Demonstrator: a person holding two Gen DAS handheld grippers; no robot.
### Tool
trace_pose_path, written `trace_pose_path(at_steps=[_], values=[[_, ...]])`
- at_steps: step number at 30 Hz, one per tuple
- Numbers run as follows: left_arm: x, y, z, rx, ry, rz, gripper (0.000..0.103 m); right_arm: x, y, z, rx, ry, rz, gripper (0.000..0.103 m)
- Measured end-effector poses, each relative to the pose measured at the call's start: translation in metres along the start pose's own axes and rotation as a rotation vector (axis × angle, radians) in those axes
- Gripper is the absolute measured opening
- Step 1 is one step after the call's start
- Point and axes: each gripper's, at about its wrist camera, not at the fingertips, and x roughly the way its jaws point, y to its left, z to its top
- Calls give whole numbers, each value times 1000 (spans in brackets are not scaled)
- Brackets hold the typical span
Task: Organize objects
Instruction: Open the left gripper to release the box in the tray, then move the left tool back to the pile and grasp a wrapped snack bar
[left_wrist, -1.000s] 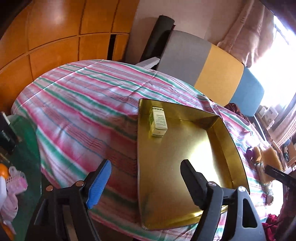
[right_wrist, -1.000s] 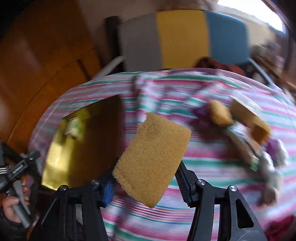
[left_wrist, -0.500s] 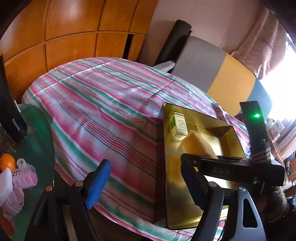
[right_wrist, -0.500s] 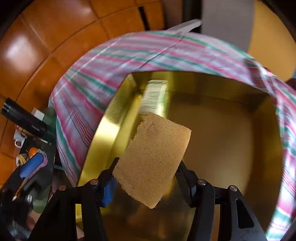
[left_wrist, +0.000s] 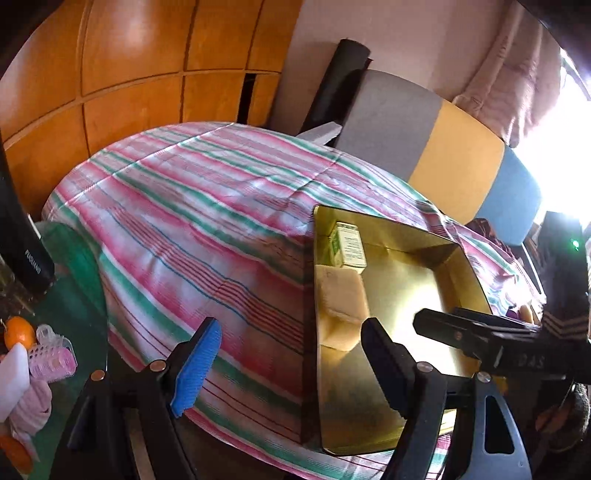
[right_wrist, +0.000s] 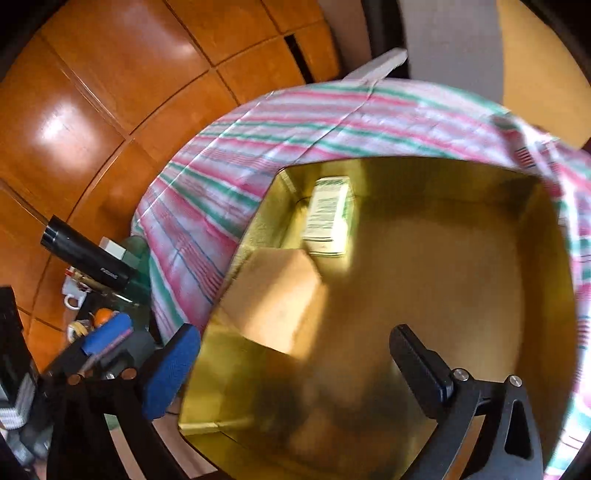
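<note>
A gold tray lies on the striped tablecloth. In it a small green-and-white box stands near the far left corner, and a tan sponge lies just in front of the box. My right gripper is open and empty, hovering above the tray over the sponge; it also shows in the left wrist view at the right. My left gripper is open and empty over the table's near edge, left of the tray.
The striped tablecloth covers a round table. A grey, yellow and blue chair back stands behind it. A side table at the lower left holds a black cylinder, an orange and pink curlers. Wooden panels line the wall.
My right gripper carried the sponge over the tray, opened and let it go; the sponge now lies in the tray by the box. My left gripper stayed open.
</note>
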Motion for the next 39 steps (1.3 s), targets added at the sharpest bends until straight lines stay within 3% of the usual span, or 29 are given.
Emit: trace_pose_path(at_steps=[10, 17, 25, 32, 35, 38, 39], values=[[-14, -41, -4, 117, -19, -29, 79, -77, -44, -35, 22, -117, -147, 103], [-14, -77, -13, 191, 9, -94, 79, -131, -106, -63, 113, -164, -247, 103], [-11, -123, -16, 264, 50, -220, 79, -216, -212, -115, 351, -252, -433, 103], [3, -179, -21, 321, 160, -336, 78, -295, -303, -184, 657, -404, -596, 103], [6, -208, -29, 357, 209, -389, 78, -306, -330, -211, 762, -452, -600, 103], [8, -241, -36, 409, 243, -419, 78, -316, -347, -230, 890, -562, -448, 103], [9, -252, -38, 422, 256, -432, 78, -319, -346, -232, 901, -586, -444, 103]])
